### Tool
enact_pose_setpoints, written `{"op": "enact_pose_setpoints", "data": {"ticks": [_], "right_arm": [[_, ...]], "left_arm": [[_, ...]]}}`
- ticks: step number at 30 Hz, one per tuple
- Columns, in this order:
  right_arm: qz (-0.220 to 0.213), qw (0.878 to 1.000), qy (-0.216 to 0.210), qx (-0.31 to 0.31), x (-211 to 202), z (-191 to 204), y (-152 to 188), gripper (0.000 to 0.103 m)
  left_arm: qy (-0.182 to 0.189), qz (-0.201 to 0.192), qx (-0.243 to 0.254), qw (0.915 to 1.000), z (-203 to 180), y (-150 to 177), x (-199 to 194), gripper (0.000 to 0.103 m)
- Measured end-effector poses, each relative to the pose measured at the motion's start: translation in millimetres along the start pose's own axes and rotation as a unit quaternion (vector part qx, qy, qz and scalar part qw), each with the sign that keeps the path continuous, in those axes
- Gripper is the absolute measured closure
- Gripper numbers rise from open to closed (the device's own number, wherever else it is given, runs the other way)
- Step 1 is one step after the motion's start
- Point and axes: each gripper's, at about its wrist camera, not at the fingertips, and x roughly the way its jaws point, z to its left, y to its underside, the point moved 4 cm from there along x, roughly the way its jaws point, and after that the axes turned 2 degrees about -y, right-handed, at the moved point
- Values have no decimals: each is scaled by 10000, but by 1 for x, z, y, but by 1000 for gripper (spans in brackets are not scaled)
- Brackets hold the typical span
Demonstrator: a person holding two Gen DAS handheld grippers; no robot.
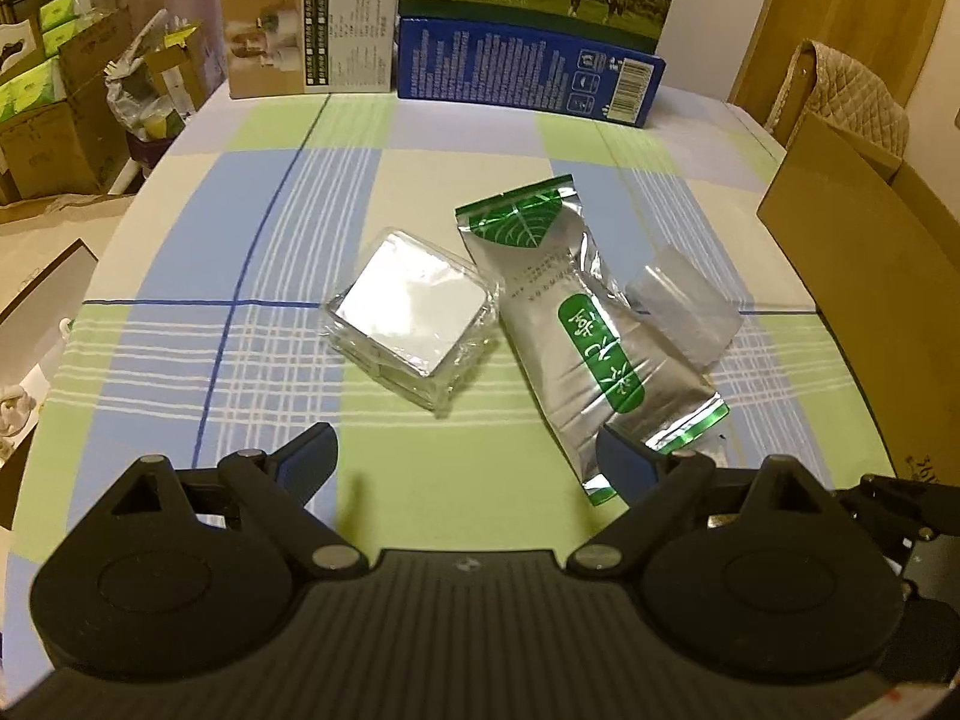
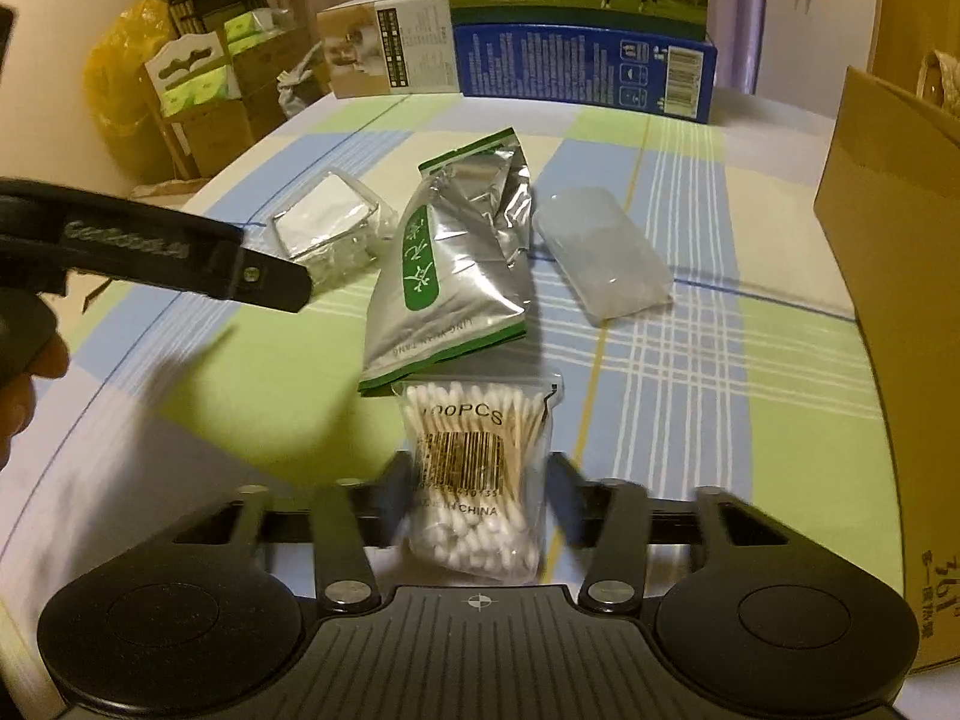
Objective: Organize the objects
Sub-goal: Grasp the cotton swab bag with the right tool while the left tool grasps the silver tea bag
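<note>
My left gripper [image 1: 468,462] hangs open over the checked tablecloth, with nothing between its fingers. Just ahead of it lie a clear plastic box [image 1: 414,315] with a white insert, a silver and green foil pouch [image 1: 576,336] and a frosted plastic case [image 1: 684,312]. In the right wrist view my right gripper [image 2: 480,492] has both fingers pressed against the sides of a bag of cotton swabs [image 2: 474,480], near the table's front edge. The pouch [image 2: 456,264], the clear box [image 2: 327,228] and the case [image 2: 600,252] lie beyond it.
An open cardboard box [image 2: 888,276] stands along the right edge of the table. A blue milk carton box [image 1: 528,72] and a beige box [image 1: 306,42] stand at the back. A hand [image 2: 24,372] holds the left tool. Stacked boxes fill the floor on the left.
</note>
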Motion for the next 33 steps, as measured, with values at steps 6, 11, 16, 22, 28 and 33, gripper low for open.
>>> {"op": "enact_pose_setpoints", "data": {"ticks": [6, 11, 16, 22, 28, 33], "right_arm": [[-35, 10000, 7, -42, -6, -6, 4, 83], [-231, 9993, 267, 107, -20, -29, 2, 83], [-244, 9983, 444, 285, -22, -54, -2, 83], [-254, 9976, 532, 373, -25, -69, -1, 83], [-229, 9973, 547, 433, -25, -74, 1, 83], [-205, 9975, 508, 454, -27, -73, 1, 83]], "left_arm": [[147, 73, 21, 9999, -7, -2, 7, 13], [216, 85, 82, 9997, -19, -7, 13, 13], [463, 1, 93, 9989, -40, -19, 26, 15], [508, 96, -66, 9986, -55, -28, 56, 16], [713, 266, -274, 9967, -56, -28, 70, 23], [720, 379, -249, 9964, -56, -23, 65, 41]]}}
